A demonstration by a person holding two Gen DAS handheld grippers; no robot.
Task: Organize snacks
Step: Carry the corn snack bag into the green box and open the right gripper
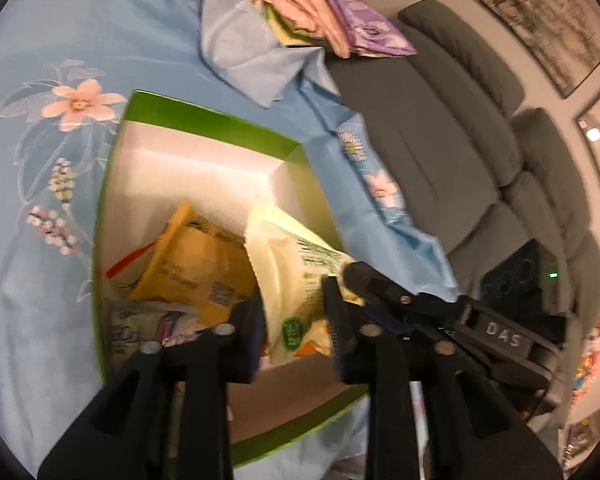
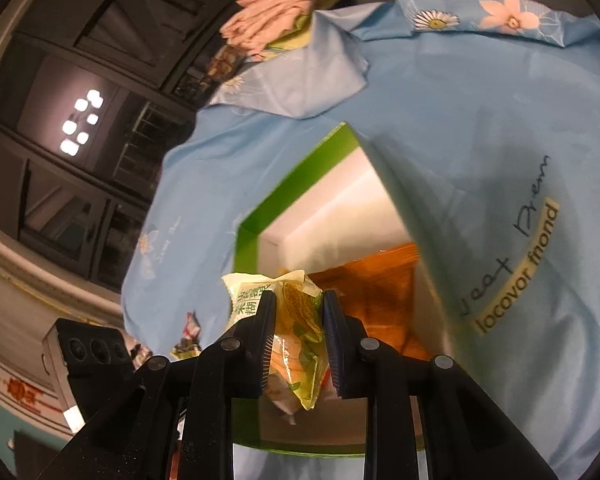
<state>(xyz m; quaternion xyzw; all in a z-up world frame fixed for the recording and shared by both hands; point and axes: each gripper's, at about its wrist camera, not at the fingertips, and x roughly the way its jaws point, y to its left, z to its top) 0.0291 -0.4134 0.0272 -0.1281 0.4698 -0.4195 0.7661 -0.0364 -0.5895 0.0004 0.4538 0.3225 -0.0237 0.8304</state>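
Note:
A green-rimmed white box (image 1: 204, 120) sits on a blue flowered cloth and holds an orange-yellow packet (image 1: 196, 264) and other small snacks. In the left wrist view my left gripper (image 1: 296, 312) hangs over the box, its fingers on either side of a pale yellow-green snack packet (image 1: 296, 264); the right gripper's black tip (image 1: 364, 276) holds that packet's far side. In the right wrist view my right gripper (image 2: 298, 332) is shut on the yellow-green packet (image 2: 296, 312) above the box (image 2: 300, 172), with an orange packet (image 2: 380, 280) inside.
Folded pink and purple cloths (image 1: 320, 8) lie at the cloth's far edge. A grey sofa (image 1: 460, 140) stands to the right. A black device (image 2: 88, 352) sits low on the left in the right wrist view, under dark windows (image 2: 80, 120).

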